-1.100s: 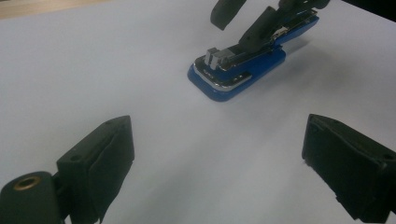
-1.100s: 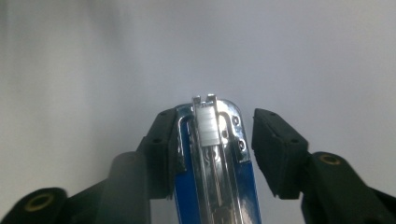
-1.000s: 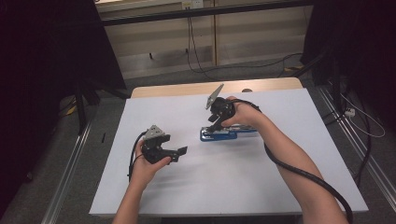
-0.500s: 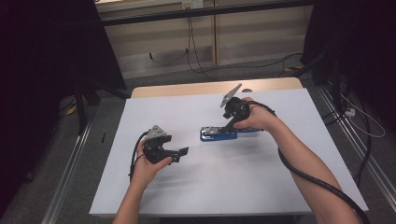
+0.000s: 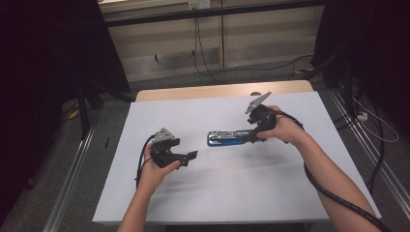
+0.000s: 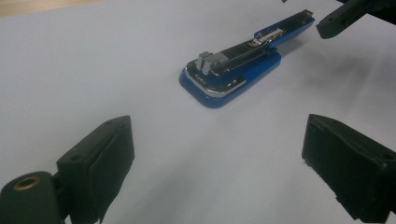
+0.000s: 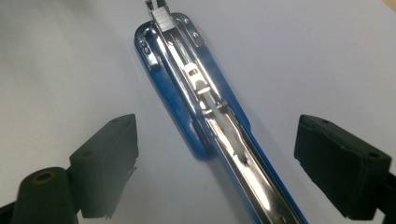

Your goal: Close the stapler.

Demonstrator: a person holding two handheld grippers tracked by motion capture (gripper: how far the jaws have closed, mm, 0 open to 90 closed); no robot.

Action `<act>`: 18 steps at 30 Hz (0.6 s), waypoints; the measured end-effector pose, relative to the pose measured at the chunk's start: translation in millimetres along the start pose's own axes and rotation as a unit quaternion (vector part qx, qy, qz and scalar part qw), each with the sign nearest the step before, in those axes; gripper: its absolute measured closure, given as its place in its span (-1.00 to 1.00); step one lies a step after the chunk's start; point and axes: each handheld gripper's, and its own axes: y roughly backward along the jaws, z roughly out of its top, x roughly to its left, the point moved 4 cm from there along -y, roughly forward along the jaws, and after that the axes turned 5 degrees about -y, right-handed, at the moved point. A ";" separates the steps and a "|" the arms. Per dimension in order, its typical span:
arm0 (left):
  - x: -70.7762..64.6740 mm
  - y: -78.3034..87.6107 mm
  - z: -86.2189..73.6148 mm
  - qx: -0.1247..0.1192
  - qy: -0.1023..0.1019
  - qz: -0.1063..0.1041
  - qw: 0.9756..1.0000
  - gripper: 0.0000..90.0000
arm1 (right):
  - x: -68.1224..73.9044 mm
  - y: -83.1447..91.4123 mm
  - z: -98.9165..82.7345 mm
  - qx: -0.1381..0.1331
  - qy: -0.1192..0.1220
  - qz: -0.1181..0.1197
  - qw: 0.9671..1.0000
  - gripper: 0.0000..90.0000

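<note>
A blue stapler [image 5: 226, 138] with a chrome top lies flat on the white table [image 5: 217, 193], unfolded so its staple channel [image 7: 201, 88] shows. My right gripper [image 5: 248, 136] hovers over the stapler's right end. Its jaws have just been opening and now stand wide, one on each side of the stapler [image 7: 187, 74] without touching it, so my right gripper [image 7: 217, 137] is open. To the stapler's left, my left gripper [image 5: 191, 155] is held just above the table. My left gripper [image 6: 215, 154] is open and empty, pointing at the stapler [image 6: 231, 74].
A strip of wooden tabletop [image 5: 217, 91] shows at the far edge. Cables [image 5: 203, 53] run over the floor beyond it, and metal rails [image 5: 72, 188] flank the table. One jaw of the right gripper [image 6: 341, 16] enters the left gripper view at top right.
My right gripper slid to the right along the stapler and its jaws spread apart. The stapler stayed on the table. My left gripper kept still.
</note>
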 end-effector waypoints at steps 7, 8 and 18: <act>-1.3 -4.9 1.9 0.002 0.002 -0.003 1.000 -0.78 | -5.0 12.7 -13.3 -0.014 -0.024 -0.025 0.999 -0.70; -1.3 -5.6 2.0 0.003 0.000 -0.003 1.000 -0.78 | -5.0 14.1 -15.5 -0.015 -0.028 -0.026 0.999 -0.70; -1.2 -8.0 4.7 0.004 0.004 0.000 1.000 -0.77 | -7.4 28.1 -41.6 -0.024 -0.042 -0.047 0.998 -0.70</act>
